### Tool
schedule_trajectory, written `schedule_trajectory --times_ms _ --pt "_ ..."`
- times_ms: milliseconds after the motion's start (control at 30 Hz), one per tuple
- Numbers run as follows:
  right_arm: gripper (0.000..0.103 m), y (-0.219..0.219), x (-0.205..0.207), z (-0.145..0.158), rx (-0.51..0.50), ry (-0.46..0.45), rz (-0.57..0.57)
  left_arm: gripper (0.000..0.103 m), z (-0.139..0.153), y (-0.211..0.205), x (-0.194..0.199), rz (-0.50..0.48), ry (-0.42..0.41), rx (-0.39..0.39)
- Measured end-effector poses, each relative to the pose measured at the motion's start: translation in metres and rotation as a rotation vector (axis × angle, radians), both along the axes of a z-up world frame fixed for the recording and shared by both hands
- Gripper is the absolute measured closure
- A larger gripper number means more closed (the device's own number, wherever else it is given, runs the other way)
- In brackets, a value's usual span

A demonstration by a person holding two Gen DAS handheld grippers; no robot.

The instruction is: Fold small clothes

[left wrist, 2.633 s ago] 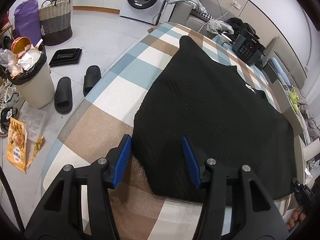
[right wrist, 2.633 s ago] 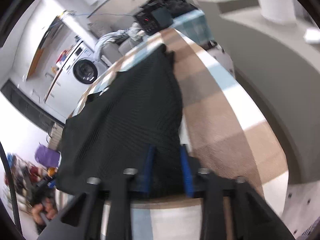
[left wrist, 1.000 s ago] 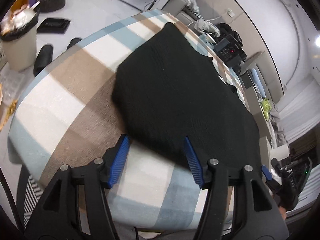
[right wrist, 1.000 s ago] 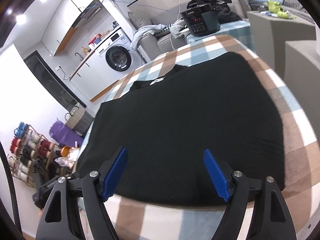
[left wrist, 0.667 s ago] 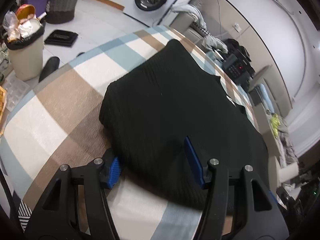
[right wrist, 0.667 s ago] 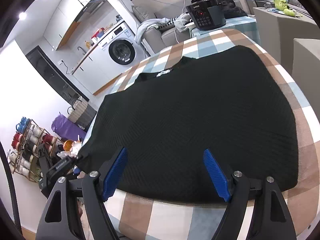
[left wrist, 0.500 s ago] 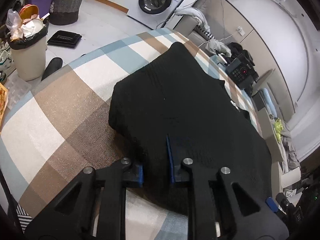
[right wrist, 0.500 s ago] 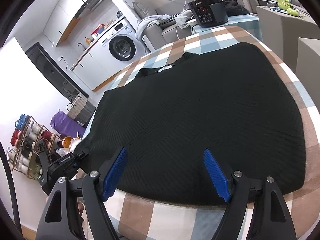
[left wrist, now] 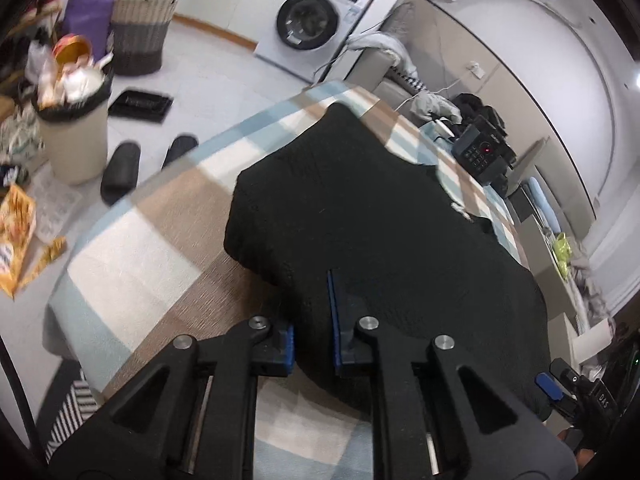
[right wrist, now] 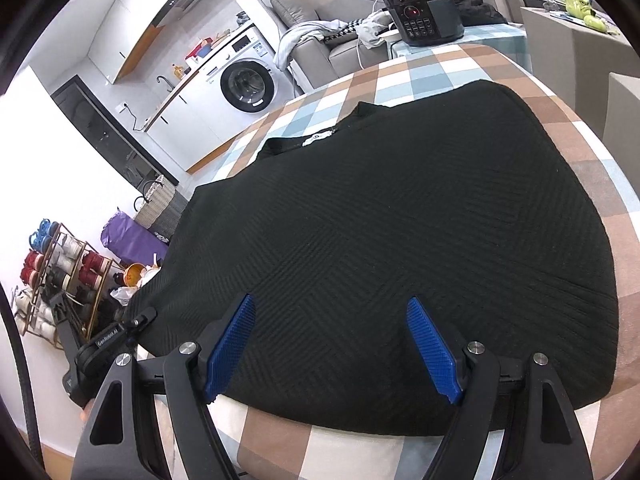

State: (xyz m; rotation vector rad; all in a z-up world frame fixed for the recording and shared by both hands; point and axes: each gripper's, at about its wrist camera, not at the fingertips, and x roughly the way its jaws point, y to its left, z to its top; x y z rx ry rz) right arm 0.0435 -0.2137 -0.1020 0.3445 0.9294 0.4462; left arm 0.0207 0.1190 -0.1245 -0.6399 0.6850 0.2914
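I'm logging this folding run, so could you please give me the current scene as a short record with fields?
garment: black knit top, spread flat, neck label away from the grippers
surface: table with a checked cloth
left gripper: left gripper, shut on the garment's near hem, close to its left corner
right gripper: right gripper, open, pads over the near hem, nothing held
fold progress: no fold visible yet
background: washing machine, black cooker, bin, slippers
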Motion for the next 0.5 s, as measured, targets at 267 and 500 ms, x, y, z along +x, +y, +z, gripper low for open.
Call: schedule_trajectory --times_ms 267,500 --pt "0.023 -0.033 -0.021 0.002 0.058 -0.017 -0.091 0.094 0.068 -0.061 0.040 -0.214 -0.147 0.131" --pt "0.021 -0.079 -0.039 0.012 0.061 -0.056 -0.216 0.094 0.094 -0.190 0.079 -0.591 -0.220 0.201"
